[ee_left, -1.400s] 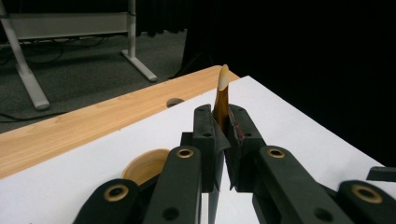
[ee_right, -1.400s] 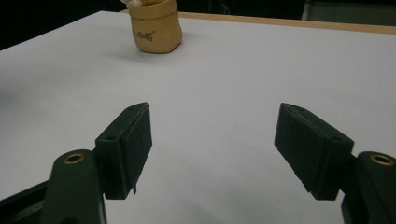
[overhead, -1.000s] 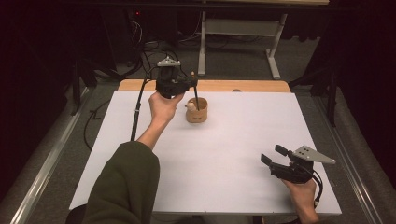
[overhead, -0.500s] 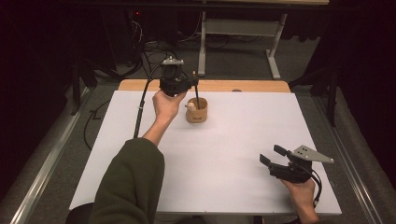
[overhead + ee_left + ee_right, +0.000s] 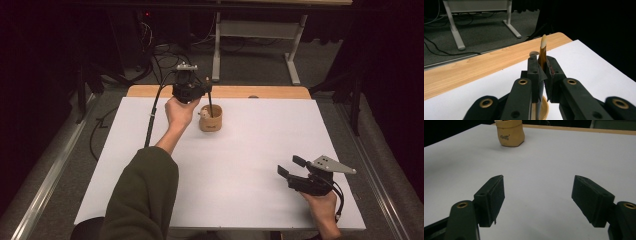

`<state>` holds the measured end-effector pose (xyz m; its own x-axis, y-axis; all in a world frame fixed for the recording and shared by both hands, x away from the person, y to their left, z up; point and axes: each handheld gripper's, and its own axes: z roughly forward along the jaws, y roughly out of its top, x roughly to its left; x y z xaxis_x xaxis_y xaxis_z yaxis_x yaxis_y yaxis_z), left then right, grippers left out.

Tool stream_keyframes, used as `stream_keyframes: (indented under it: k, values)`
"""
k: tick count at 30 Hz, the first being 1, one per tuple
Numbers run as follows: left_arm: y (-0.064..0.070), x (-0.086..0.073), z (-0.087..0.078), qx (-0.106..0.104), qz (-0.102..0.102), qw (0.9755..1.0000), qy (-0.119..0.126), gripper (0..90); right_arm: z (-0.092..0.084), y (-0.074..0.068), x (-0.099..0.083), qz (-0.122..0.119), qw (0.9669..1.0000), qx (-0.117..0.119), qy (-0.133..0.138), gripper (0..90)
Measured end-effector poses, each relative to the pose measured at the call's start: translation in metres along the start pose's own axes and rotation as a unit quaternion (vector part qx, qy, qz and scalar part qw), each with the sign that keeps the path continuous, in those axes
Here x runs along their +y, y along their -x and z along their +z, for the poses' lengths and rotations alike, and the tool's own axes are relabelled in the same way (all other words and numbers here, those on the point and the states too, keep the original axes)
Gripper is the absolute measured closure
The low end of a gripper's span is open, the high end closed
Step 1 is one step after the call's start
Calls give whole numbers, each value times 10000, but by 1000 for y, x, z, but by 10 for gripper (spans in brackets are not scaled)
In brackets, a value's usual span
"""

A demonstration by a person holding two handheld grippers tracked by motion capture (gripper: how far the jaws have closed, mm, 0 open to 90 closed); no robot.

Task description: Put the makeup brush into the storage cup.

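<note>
L gripper [image 5: 200,90] at far edge of white sheet [image 5: 240,165], just above tan cup [image 5: 210,119], jaws clamped on thin dark stick [image 5: 210,102]. Stick near upright, lower end inside cup, upper end w/ pale tip poking past the pads in L gripper view [image 5: 543,51]. Cup rim [image 5: 545,110] seen right under jaws there. Cup upright on sheet, near far edge, close to wood table strip [image 5: 260,92]; small pale bits inside, too small to tell what. R gripper [image 5: 291,168] at near-R part of sheet, well apart from cup, held in R hand [image 5: 320,207]; 2 jaws spread wide, nothing btwn pads [image 5: 496,195], bare sheet below. Cup far off in R gripper view [image 5: 509,133], dark print on its side.
</note>
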<state>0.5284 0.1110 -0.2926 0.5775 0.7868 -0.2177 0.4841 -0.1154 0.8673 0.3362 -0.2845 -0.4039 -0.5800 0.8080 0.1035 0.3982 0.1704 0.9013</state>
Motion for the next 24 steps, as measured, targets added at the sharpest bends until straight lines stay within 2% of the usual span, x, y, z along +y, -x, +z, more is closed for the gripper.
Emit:
stream_keyframes:
  k: [11, 16, 24]
  values:
    - [2, -5, 12, 4, 44, 9999, -138, 834, 0, 0, 0, 42, 10000, 21, -23, 282]
    - [2, -6, 13, 55, 108, 9997, -202, 834, 1, -1, 0, 23, 10000, 32, -38, 282]
    - [-1, -9, 18, 84, 99, 9995, -283, 831, 3, -1, 0, 42, 10000, 44, -74, 282]
